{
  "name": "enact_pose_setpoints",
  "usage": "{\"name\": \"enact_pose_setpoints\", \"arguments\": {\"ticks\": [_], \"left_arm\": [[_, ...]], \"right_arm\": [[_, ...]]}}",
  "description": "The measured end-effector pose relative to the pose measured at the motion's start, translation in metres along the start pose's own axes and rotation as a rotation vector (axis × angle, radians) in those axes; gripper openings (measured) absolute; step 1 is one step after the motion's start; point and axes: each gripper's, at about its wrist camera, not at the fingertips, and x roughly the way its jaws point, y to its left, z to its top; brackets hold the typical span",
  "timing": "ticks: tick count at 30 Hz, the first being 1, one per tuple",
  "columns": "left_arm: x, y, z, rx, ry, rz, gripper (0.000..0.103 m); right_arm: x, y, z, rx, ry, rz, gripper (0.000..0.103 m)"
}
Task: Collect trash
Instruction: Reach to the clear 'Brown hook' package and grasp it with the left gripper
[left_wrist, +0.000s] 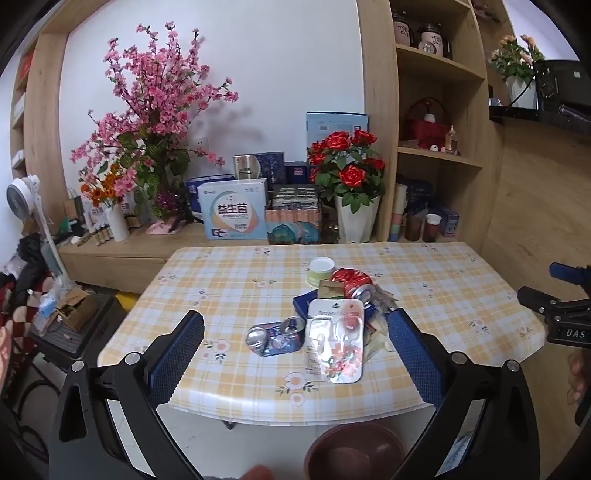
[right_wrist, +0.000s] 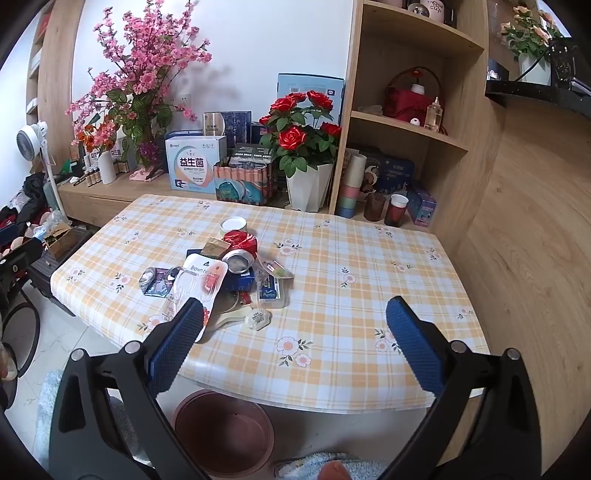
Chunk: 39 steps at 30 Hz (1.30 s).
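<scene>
Left gripper (left_wrist: 295, 328) and right gripper (right_wrist: 295, 317) are both held spread wide with nothing between the blue pads, hovering short of the near edge of the table (left_wrist: 461, 266), which is covered in a yellow-and-white checked cloth with a flower print. A round brown plastic bin (right_wrist: 225, 432) is seen on the floor below the table's near edge. No piece looks collected yet; the step is judged to be the first approach.

Trash is heaped at mid-table: a clear plastic blister pack with white card (left_wrist: 338, 339), printed "Brown" plus a blurred word; a crushed red drinks can (left_wrist: 351, 282); a flattened blue-patterned can (left_wrist: 275, 334) just left of the pack; a white-lidded pale green tub (left_wrist: 320, 271) at the back; a small clear wrapper (right_wrist: 257, 318) nearest the right gripper.

Next, one gripper would need to be lowered over a single piece, closed on it, and carried to the bin.

A blue-white box (left_wrist: 232, 210) behind the table reads "益生菌".
</scene>
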Motion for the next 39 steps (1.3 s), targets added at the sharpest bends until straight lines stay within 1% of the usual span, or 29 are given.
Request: {"name": "enact_pose_setpoints", "arguments": {"ticks": [2, 5, 7, 9, 10, 14, 15, 16, 17, 20, 22, 23, 25, 28, 30, 33, 37, 38, 39], "left_arm": [[0.011, 0.006, -0.009, -0.001, 0.016, 0.001, 0.098], [0.030, 0.012, -0.021, -0.015, 0.042, -0.025, 0.098], [0.037, 0.016, -0.035, -0.010, 0.060, -0.007, 0.098], [0.057, 0.019, -0.043, 0.050, 0.070, 0.032, 0.098], [0.063, 0.019, -0.047, 0.057, 0.073, 0.030, 0.098], [0.082, 0.023, -0.062, 0.057, 0.078, 0.006, 0.098], [0.088, 0.023, -0.065, 0.059, 0.091, 0.005, 0.098], [0.094, 0.023, -0.067, 0.071, 0.137, 0.002, 0.098], [0.100, 0.022, -0.069, 0.075, 0.165, -0.005, 0.098], [0.117, 0.020, -0.076, 0.066, 0.199, -0.006, 0.098], [0.130, 0.020, -0.079, 0.050, 0.227, -0.024, 0.098], [0.135, 0.017, -0.081, 0.026, 0.220, -0.047, 0.098], [0.147, 0.014, -0.084, 0.024, 0.224, -0.053, 0.098], [0.166, 0.004, -0.088, 0.055, 0.236, -0.070, 0.097], [0.177, -0.004, -0.089, 0.064, 0.257, -0.091, 0.091], [0.201, -0.015, -0.089, 0.075, 0.297, -0.115, 0.087], [0.237, -0.023, -0.089, 0.066, 0.337, -0.133, 0.079], [0.240, -0.026, -0.089, 0.045, 0.339, -0.150, 0.076], [0.247, -0.028, -0.089, 0.042, 0.348, -0.150, 0.075]], "right_arm": [[0.013, -0.002, -0.007, 0.014, 0.006, 0.009, 0.098], [0.034, -0.008, -0.022, 0.038, 0.041, 0.048, 0.097], [0.046, -0.007, -0.026, 0.040, 0.058, 0.041, 0.098], [0.061, -0.006, -0.032, 0.040, 0.076, 0.043, 0.097], [0.066, -0.006, -0.033, 0.043, 0.083, 0.048, 0.097], [0.092, -0.004, -0.043, 0.057, 0.120, 0.070, 0.098], [0.097, -0.004, -0.044, 0.058, 0.128, 0.071, 0.098], [0.104, -0.004, -0.047, 0.062, 0.138, 0.072, 0.097], [0.110, -0.004, -0.049, 0.066, 0.148, 0.073, 0.097], [0.126, -0.003, -0.053, 0.076, 0.174, 0.088, 0.097], [0.135, -0.002, -0.056, 0.069, 0.179, 0.063, 0.097], [0.140, -0.002, -0.057, 0.065, 0.186, 0.053, 0.097], [0.152, -0.003, -0.060, 0.073, 0.209, 0.050, 0.097], [0.169, -0.008, -0.065, 0.101, 0.237, 0.061, 0.097], [0.182, -0.011, -0.070, 0.107, 0.254, 0.075, 0.097], [0.197, -0.011, -0.074, 0.104, 0.278, 0.088, 0.097], [0.213, -0.012, -0.080, 0.117, 0.298, 0.112, 0.097], [0.217, -0.013, -0.081, 0.121, 0.301, 0.117, 0.097], [0.220, -0.013, -0.082, 0.126, 0.301, 0.119, 0.097]]}}
